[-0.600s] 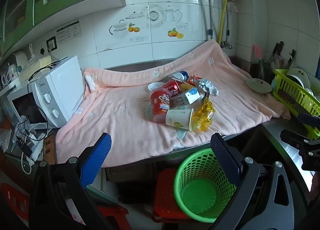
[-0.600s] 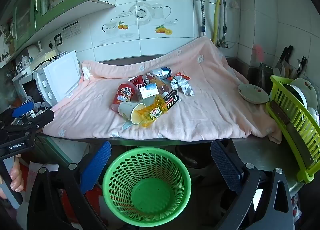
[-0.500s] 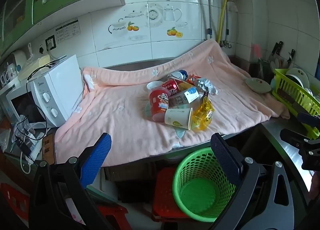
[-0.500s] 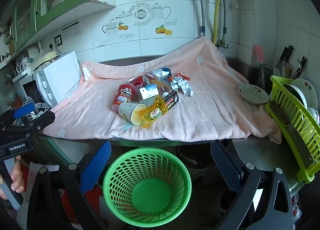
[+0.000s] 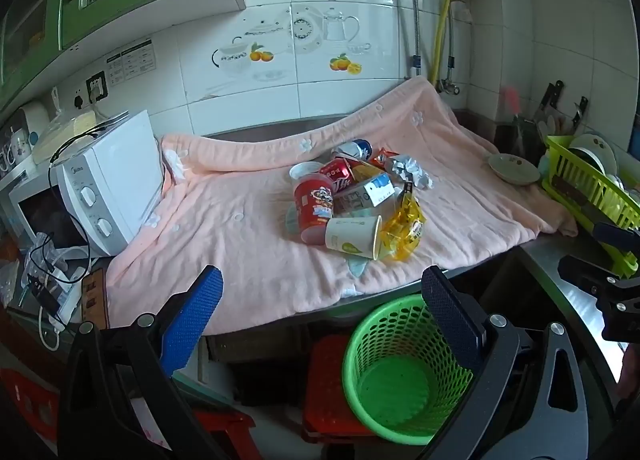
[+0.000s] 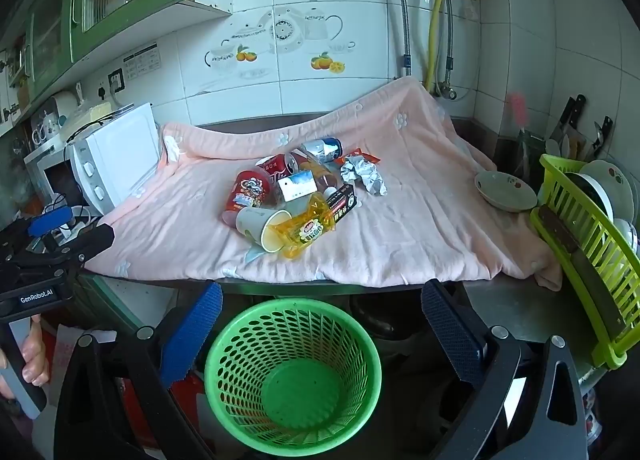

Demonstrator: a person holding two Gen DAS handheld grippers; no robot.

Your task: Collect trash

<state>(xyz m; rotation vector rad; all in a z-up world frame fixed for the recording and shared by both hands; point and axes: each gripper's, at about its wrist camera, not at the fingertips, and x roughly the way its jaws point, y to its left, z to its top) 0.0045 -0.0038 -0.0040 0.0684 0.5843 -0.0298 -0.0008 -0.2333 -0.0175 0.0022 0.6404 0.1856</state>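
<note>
A heap of trash lies on a pink towel (image 5: 240, 244) (image 6: 420, 228) over the counter: a red snack tub (image 5: 314, 206) (image 6: 248, 190), a paper cup on its side (image 5: 352, 238) (image 6: 260, 226), a yellow wrapper (image 5: 404, 226) (image 6: 306, 230), red and blue cans, a carton, a black box and crumpled foil (image 6: 364, 176). An empty green basket (image 5: 396, 372) (image 6: 292, 376) stands on the floor below the counter edge. My left gripper (image 5: 322, 302) and right gripper (image 6: 320, 312) both hang open in front of the counter, nothing between their fingers.
A white microwave (image 5: 108, 184) sits at the towel's left end. On the right are a shallow bowl (image 6: 506, 190) and a yellow-green dish rack (image 6: 588, 228) with plates. Red stools (image 5: 332, 380) stand beside the basket. A hand (image 6: 34, 356) holds the left gripper's handle.
Both views have drifted only slightly; the trash heap and the basket lie as before, and both grippers stay open.
</note>
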